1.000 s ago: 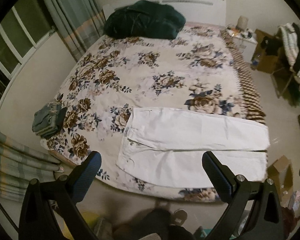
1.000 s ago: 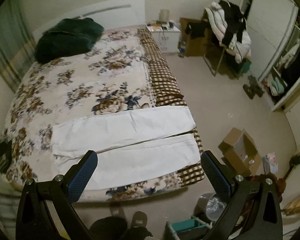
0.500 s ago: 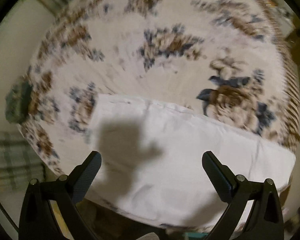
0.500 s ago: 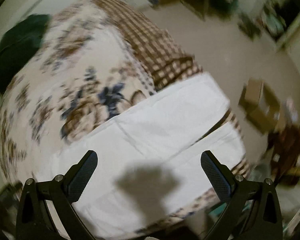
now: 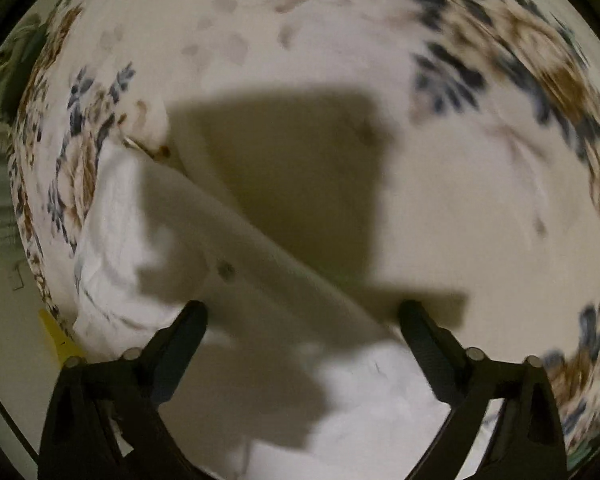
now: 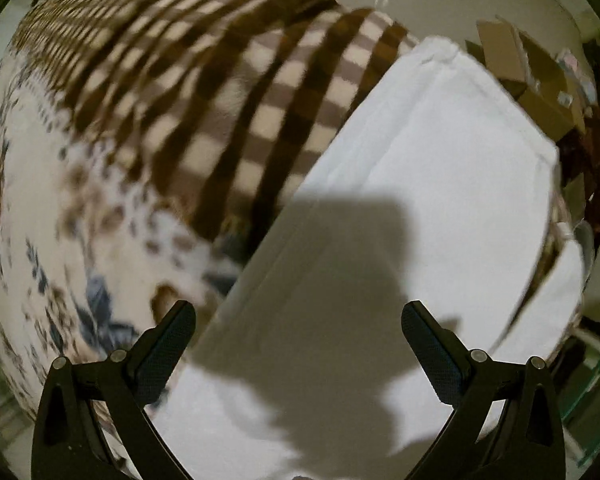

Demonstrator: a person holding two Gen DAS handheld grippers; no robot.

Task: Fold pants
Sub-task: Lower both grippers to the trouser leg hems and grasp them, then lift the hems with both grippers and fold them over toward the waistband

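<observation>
Two tools spread, empty | left tool (image 5: 302, 322) over pants (image 5: 112, 240) waistband | right tool (image 6: 299, 320) over leg hems | long axis left-right on bed (image 6: 100, 208)

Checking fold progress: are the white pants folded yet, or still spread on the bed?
Spread: white pants lie flat, two legs side by side with a gap between, no fold-over visible.

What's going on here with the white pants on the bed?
A person holds a gripper in each hand over white pants spread flat on a floral bedspread. The left gripper is open above the waist end, near the button. The right gripper is open above a pant leg, near the cuffs at the checked blanket. Neither grips the fabric yet; no fold is made.
</observation>
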